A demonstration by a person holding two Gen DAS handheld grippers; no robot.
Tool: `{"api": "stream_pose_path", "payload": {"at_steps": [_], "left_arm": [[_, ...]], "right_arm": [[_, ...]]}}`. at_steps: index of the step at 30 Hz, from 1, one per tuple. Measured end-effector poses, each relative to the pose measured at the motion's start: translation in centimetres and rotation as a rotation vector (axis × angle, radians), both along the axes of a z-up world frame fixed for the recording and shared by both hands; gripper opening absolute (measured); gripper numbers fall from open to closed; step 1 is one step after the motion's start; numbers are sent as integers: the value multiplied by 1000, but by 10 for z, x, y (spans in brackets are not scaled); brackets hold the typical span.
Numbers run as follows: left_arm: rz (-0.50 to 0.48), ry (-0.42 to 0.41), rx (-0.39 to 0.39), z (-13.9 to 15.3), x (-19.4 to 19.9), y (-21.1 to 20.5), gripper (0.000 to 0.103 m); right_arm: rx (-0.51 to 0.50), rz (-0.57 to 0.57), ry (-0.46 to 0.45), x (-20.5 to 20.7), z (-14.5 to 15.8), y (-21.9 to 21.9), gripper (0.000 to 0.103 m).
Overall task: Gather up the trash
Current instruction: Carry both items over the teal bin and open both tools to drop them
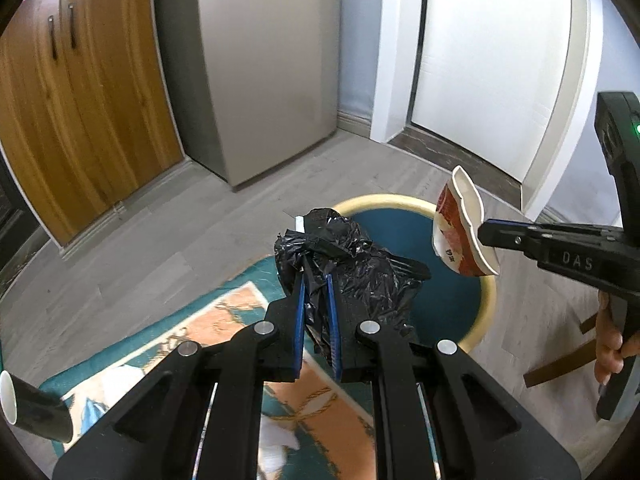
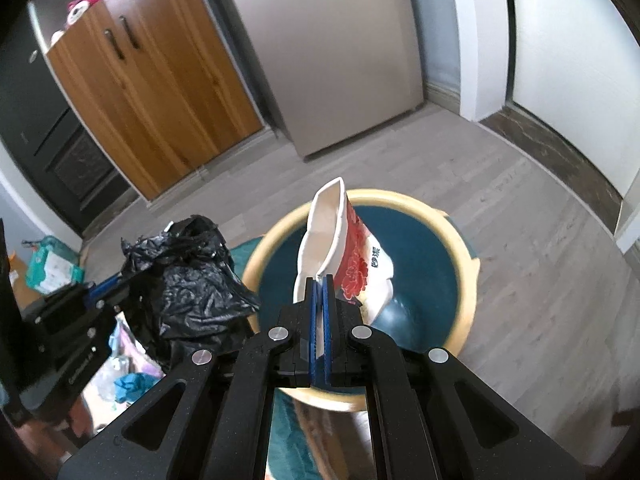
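At the far left of my left wrist view a dark paper cup [image 1: 34,410] lies on its side on the floor beside the patterned rug [image 1: 224,320], its white inside facing the lens. Behind stand a wooden cabinet [image 1: 80,112] and a steel refrigerator [image 1: 264,64].

My left gripper [image 1: 316,292] has its blue fingers [image 1: 298,320] nearly together, pinching a bunched fold of the black trash bag [image 1: 352,260]. The bag hangs crumpled past the fingertips, over the rug's far edge and overlapping the near left rim of the round bin [image 1: 486,308], which has a cream rim and a dark teal inside.

Further right, my right gripper [image 2: 319,280] holds a crushed paper cup [image 2: 344,248], white inside with red flower print and dark lettering outside. The fingers [image 2: 327,320] are almost fully closed on the cup's flattened wall, only the paper between them. The cup hangs in the air above the bin's opening, mouth tilted up and away; it is not touching the bin or the bag. In the left view it sits just right of the bag, near the bin's far right rim.

At the far right are a white door [image 1: 488,60] and my hand [image 1: 610,340] on the right gripper's handle.
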State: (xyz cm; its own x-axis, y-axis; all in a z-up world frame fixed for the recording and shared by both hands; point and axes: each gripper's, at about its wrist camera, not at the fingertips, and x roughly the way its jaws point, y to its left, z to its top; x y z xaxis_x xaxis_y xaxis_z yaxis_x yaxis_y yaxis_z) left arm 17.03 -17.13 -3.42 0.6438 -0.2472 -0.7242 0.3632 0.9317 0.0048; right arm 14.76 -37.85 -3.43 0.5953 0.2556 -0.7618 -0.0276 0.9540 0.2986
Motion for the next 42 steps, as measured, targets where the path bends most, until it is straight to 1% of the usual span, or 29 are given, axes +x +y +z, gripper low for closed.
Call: {"api": "stream_pose_path", "payload": {"at_steps": [4,7,9,14,19,21,23,24,26,30,31,33,34,35,36,38,39,41,42], "left_arm": [[-11,37,2,-17,12,-7,10],[-8,48,-13,-22,17,-10,10],[-10,46,-29,-22,12,-12,10],[-10,46,-51,-29,17,-20,10],[-9,36,-50,-36,18,-26,10],[-22,34,-43,-36,15,-29,12],[-29,13,-35,-32,13,-29,22],[-26,1,-38,-30,11,-26,25],[-17,-6,-45,-28,11,-22,33],[15,-2,-51,-25,11,-11,38],[25,-1,-55,-25,11,-7,40],[42,-5,-63,-22,9,0,48],[48,-10,-63,-21,8,2,52],[53,-15,-62,-19,7,6,54],[58,-19,-62,-17,5,9,55],[70,-30,-62,-13,3,17,62],[80,-39,-63,-11,1,22,65],[92,-49,-64,-6,-2,29,72],[98,-55,-64,-4,-4,32,74]], "right_arm": [[30,-20,36,7,-11,-9,4],[34,-20,48,9,-15,-8,4],[24,-12,47,11,-18,-6,4],[-1,-20,38,9,-22,-2,4],[-8,-38,30,11,-27,-7,4],[-8,-46,32,12,-28,-8,4],[-11,-53,32,14,-28,-9,5],[-11,-54,29,14,-27,-9,7],[-14,-53,19,14,-25,-6,17],[-27,-51,9,13,-22,-5,28],[-37,-54,7,12,-21,-4,32],[-53,-58,0,12,-18,-2,41],[-54,-60,-3,12,-16,0,49],[-54,-62,-7,11,-15,0,57],[-53,-66,-14,10,-12,1,61],[-55,-71,-27,9,-7,4,74],[-53,-74,-35,8,-5,5,77],[-41,-77,-54,5,2,8,88],[-38,-77,-61,4,5,10,91]]}}
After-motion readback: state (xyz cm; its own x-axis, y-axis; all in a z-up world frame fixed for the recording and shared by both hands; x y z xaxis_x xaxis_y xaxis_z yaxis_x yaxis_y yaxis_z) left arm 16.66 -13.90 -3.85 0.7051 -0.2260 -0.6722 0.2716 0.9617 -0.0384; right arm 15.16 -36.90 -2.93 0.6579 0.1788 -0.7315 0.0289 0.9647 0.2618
